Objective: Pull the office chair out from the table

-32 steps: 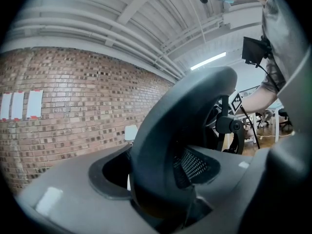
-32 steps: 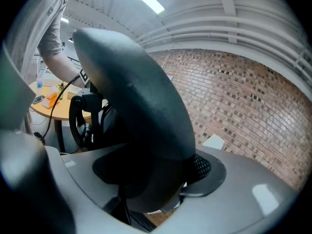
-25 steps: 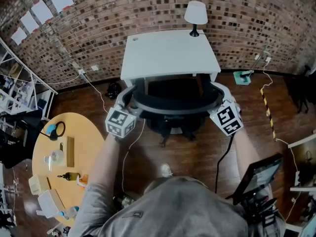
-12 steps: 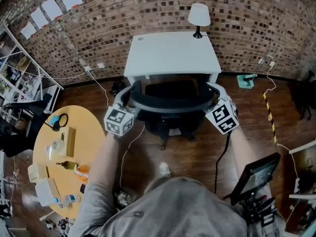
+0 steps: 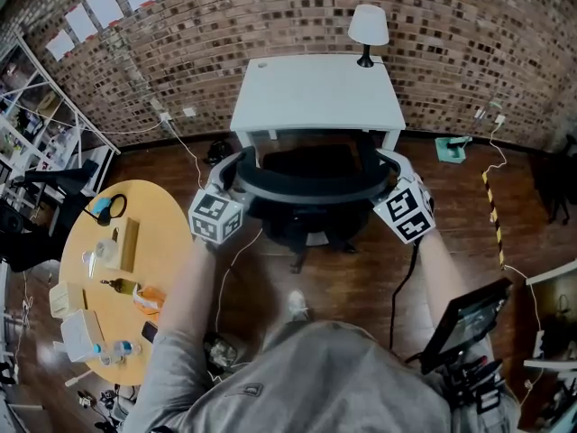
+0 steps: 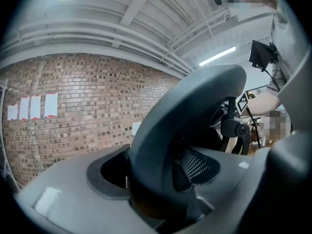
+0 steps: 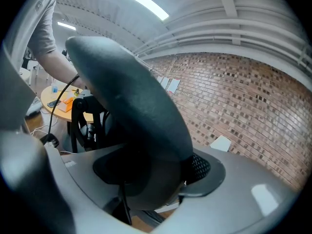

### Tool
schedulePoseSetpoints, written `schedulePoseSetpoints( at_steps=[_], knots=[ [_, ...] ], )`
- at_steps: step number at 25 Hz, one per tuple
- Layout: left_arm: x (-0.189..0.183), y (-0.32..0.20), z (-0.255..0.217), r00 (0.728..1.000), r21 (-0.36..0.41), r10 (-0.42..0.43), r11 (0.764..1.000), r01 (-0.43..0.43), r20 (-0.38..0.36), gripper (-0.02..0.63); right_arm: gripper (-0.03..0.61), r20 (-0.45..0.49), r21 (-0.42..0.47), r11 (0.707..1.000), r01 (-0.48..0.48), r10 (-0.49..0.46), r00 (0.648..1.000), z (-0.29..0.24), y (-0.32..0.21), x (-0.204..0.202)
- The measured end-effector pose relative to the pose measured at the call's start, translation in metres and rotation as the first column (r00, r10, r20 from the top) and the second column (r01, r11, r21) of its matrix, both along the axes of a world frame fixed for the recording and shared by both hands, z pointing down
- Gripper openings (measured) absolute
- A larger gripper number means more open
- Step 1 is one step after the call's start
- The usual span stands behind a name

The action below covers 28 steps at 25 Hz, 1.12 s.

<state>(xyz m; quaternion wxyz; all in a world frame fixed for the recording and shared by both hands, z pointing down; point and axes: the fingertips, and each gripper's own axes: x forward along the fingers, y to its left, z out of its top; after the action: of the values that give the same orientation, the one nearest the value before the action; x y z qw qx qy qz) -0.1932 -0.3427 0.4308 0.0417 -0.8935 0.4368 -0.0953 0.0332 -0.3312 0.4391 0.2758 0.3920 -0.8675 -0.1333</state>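
Observation:
The black office chair (image 5: 311, 192) stands at the front edge of the white table (image 5: 315, 93), with its seat partly under the top. My left gripper (image 5: 236, 177) clamps the left end of the curved backrest rim. My right gripper (image 5: 389, 168) clamps the right end. In the left gripper view the thick dark rim (image 6: 185, 116) fills the space between the jaws of the left gripper (image 6: 161, 179), with mesh showing below it. The right gripper view shows the same rim (image 7: 131, 106) wedged between the jaws of the right gripper (image 7: 146, 179).
A white lamp (image 5: 368, 27) stands at the table's back right corner against the brick wall. A round wooden table (image 5: 108, 278) with small items is at my left. A tablet on a stand (image 5: 464, 318) is at my right. Cables cross the wooden floor.
Both grippers and the chair's backrest have come a little toward me, so slightly more of the seat shows in front of the table's edge. Both grips are unchanged.

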Motion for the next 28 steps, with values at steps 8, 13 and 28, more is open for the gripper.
schedulePoseSetpoints(
  at_steps=[8,13,28],
  knots=[
    [0.005,0.023,0.001,1.0,-0.004,-0.016,1.0,0.016,-0.007,0.31,0.314,-0.007,-0.001,1.0,0.021,-0.021,1.0,-0.001,0.022,0.005],
    [0.012,0.043,0.001,0.999,0.0,-0.029,1.0,0.029,-0.026,0.311,0.318,-0.008,0.003,0.999,0.034,-0.034,0.999,-0.003,0.038,0.012],
    [0.014,0.103,0.002,0.999,0.003,0.003,1.0,-0.003,-0.043,0.314,0.321,-0.017,0.015,1.0,0.006,-0.006,1.0,-0.005,0.095,0.016]
  ],
)
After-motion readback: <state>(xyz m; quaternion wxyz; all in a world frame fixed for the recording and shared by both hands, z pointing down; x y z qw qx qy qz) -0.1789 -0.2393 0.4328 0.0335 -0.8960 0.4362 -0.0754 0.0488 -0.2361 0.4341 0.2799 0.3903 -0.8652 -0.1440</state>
